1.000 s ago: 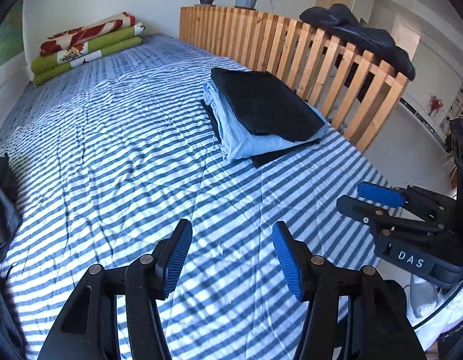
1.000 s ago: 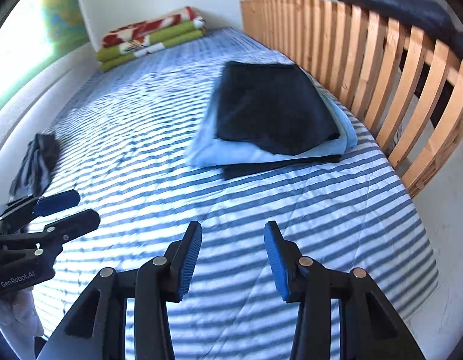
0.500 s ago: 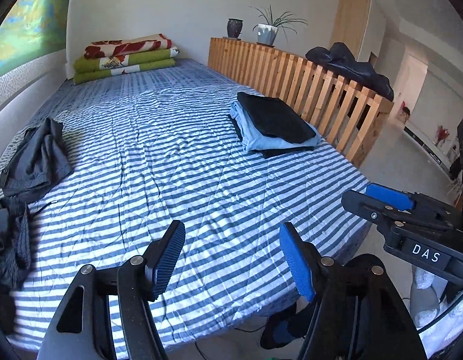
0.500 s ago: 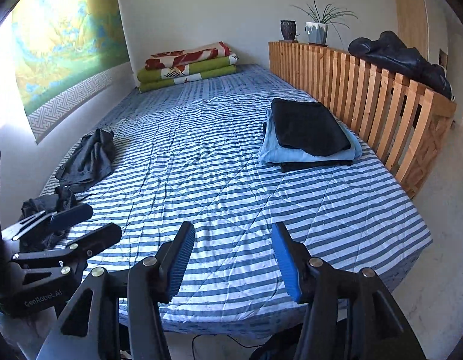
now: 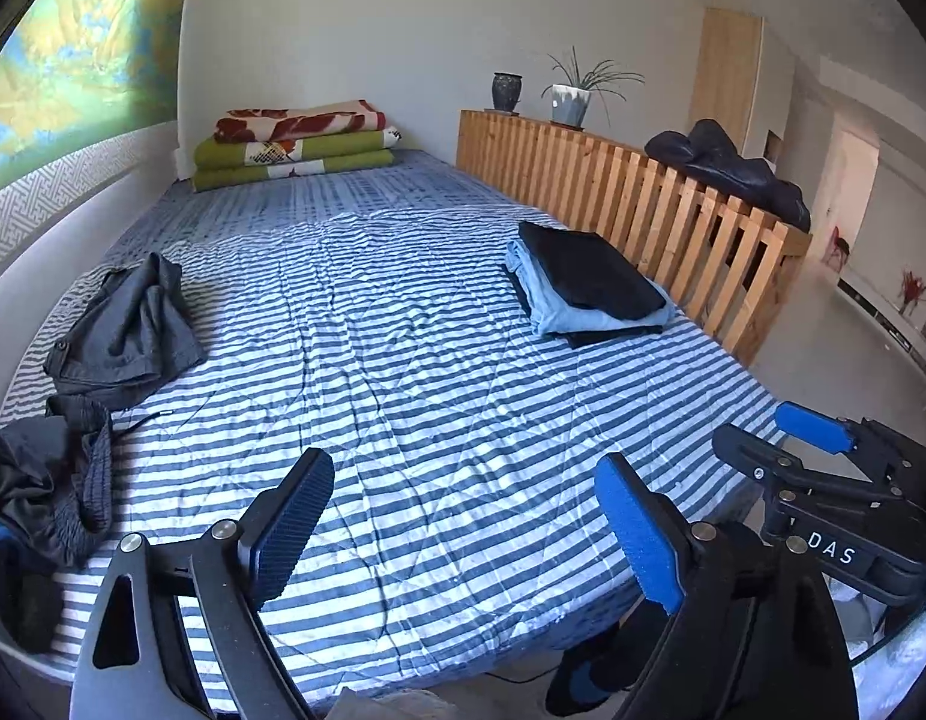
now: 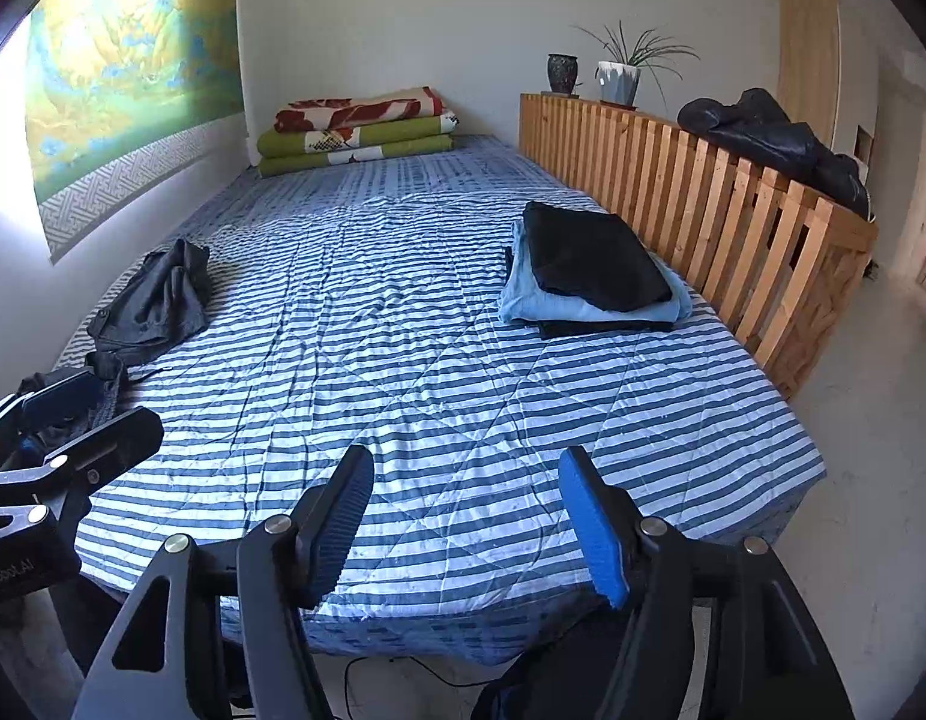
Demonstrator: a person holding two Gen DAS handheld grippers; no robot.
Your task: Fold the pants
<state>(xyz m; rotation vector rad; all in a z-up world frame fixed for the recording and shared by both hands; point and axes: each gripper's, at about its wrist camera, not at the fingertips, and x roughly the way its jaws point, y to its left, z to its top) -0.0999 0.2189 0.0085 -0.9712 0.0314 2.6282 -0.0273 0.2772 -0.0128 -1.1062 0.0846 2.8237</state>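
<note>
Three folded pants [image 6: 589, 270] stacked on bed [image 6: 414, 372], beside slatted rail [image 6: 733, 210].

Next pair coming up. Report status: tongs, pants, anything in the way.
Left tongs and right tongs open, empty. Folded stack by rail; unfolded dark pants far left. Striped bedspread between, unobstructed.

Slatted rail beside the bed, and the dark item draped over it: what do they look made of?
The slatted rail looks like pale unpainted wood: grain and warm tone show. The dark item looks like leather or a glossy synthetic, since its puffy folds catch highlights; which one cannot be told.
</note>
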